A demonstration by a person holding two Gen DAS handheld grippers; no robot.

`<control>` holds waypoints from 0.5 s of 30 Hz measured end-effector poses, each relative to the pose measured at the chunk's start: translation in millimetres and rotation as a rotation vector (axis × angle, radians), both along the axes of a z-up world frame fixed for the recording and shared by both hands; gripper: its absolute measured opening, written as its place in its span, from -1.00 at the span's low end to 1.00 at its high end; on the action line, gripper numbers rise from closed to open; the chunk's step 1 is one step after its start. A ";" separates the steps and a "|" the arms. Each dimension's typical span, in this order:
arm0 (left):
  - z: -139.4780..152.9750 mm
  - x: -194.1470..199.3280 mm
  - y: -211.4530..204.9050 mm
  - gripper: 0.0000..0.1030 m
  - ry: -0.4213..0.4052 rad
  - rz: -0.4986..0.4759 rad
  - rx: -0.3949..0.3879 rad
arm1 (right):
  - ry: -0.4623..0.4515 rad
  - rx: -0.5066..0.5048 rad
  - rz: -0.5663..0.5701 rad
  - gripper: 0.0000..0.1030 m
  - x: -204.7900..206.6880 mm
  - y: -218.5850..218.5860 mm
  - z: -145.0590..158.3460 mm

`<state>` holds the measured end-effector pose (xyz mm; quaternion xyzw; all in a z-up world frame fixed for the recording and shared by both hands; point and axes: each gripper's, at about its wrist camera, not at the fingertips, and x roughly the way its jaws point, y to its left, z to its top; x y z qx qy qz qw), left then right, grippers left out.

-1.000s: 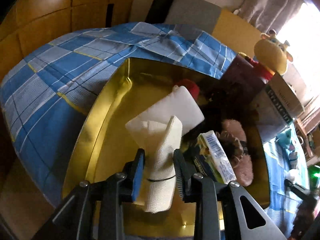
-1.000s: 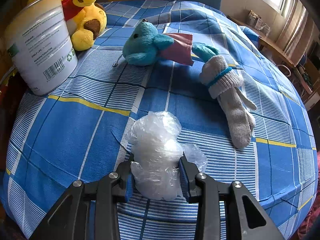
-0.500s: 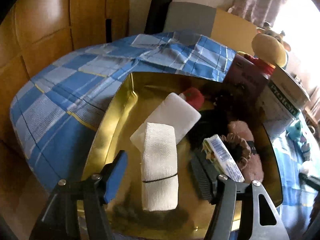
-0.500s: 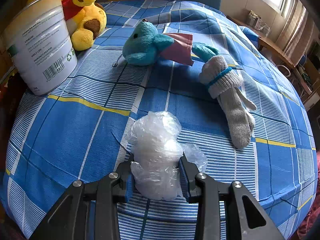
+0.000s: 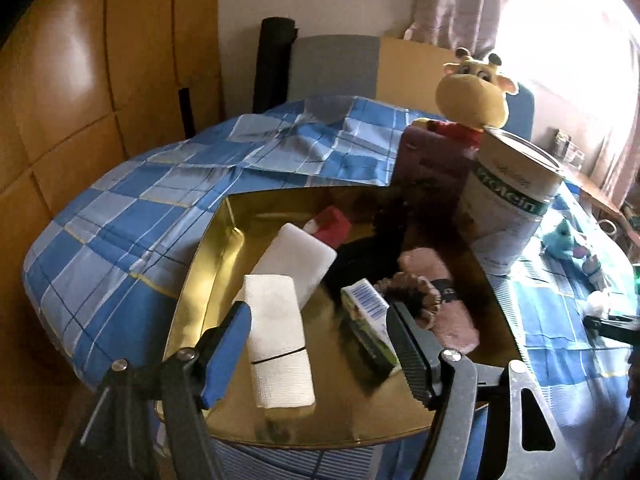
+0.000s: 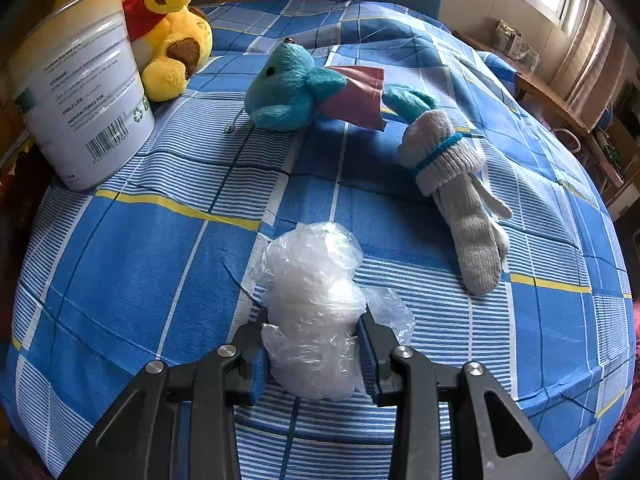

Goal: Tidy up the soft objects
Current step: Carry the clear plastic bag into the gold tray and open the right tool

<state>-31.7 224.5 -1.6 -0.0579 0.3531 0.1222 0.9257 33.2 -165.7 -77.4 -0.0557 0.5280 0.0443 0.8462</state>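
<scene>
A blue checked cloth [image 6: 120, 248] covers the surface, a bed by the look of it, with wooden panelling [image 5: 80, 92] on one side and a bright curtained window on the other.

On the cloth, a crumpled wad of clear plastic [image 6: 312, 308] sits between the fingers of the right tool [image 6: 312, 356], whose pads press into it on both sides. Beyond it lie a grey glove [image 6: 460, 208] bound with a blue band, a teal plush [image 6: 288, 88] with a red cloth [image 6: 356, 96] against it, a white tin [image 6: 80, 96] standing upright, and a yellow plush [image 6: 172, 36] behind the tin.

In the left view, a gold tray [image 5: 208, 264] rests on the cloth. A white gauze roll [image 5: 278, 340] with a black band lies in it, between the fingers of the left tool [image 5: 316, 344], which are opening and stand clear of it. Just behind the roll is a white block [image 5: 296, 264], then a red item [image 5: 332, 228]. To the right lie a small carton [image 5: 368, 320], a brown scrunchie [image 5: 416, 300] and a pink fuzzy piece [image 5: 452, 312]. The tin and the yellow plush stand past the tray's far right corner.
</scene>
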 end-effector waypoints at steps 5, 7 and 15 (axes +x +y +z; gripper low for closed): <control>1.9 -0.4 -5.3 0.39 -0.001 -0.022 0.004 | 0.005 0.016 -0.008 -0.29 0.9 -2.6 -0.1; 2.4 -0.4 -7.5 0.39 0.000 -0.036 0.006 | 0.006 0.022 -0.012 -0.29 1.2 -3.7 0.1; 1.8 0.2 -15.9 0.39 0.001 -0.082 0.009 | 0.009 0.029 -0.020 -0.29 2.4 -6.7 0.5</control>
